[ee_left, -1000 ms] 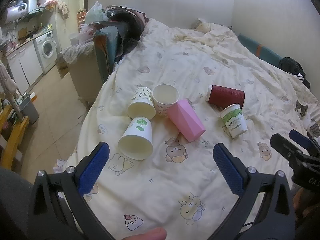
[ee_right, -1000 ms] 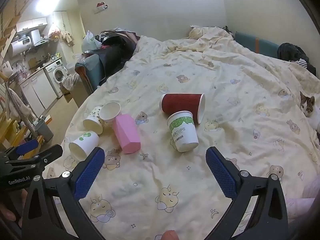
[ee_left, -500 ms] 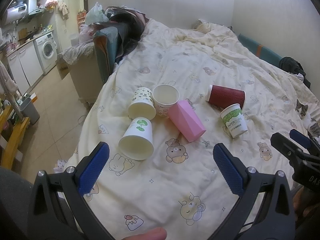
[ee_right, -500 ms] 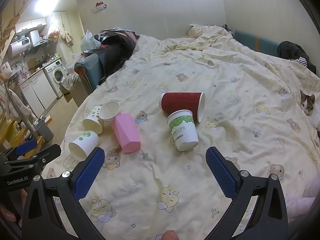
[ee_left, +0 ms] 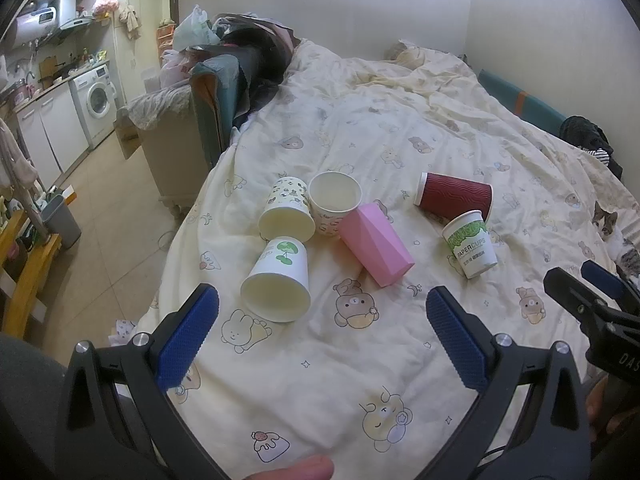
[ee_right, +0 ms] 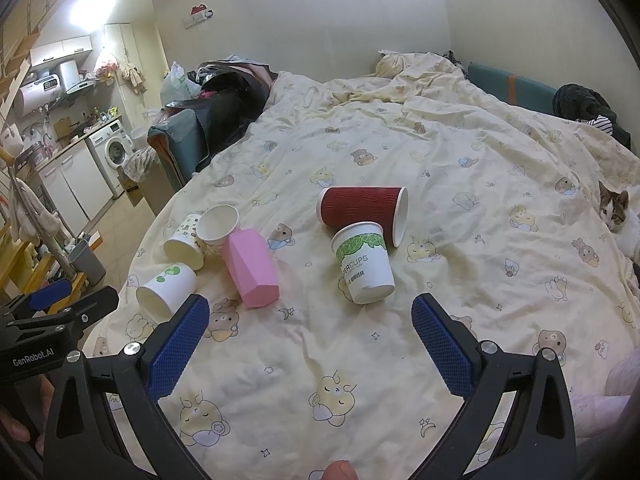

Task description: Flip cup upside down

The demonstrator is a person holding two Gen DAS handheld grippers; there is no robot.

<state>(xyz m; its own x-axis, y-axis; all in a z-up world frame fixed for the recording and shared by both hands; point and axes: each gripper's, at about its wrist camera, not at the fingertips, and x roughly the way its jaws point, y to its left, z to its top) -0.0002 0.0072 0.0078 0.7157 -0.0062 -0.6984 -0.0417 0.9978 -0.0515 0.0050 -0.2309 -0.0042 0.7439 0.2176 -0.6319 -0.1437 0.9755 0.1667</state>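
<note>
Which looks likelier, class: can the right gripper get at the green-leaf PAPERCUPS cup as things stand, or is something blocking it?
Probably yes. The right gripper is open, and the PAPERCUPS cup lies just ahead of it with only bare quilt between. The red cup touches its far end, not the near side.

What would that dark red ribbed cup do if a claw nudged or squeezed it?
The red cup lies on its side on the soft quilt, so a nudge would probably roll it, curving since it tapers. The green-leaf cup seems to lean against it and might block or shift. It looks like paper, likely light and crushable; the ribs should help grip.
</note>
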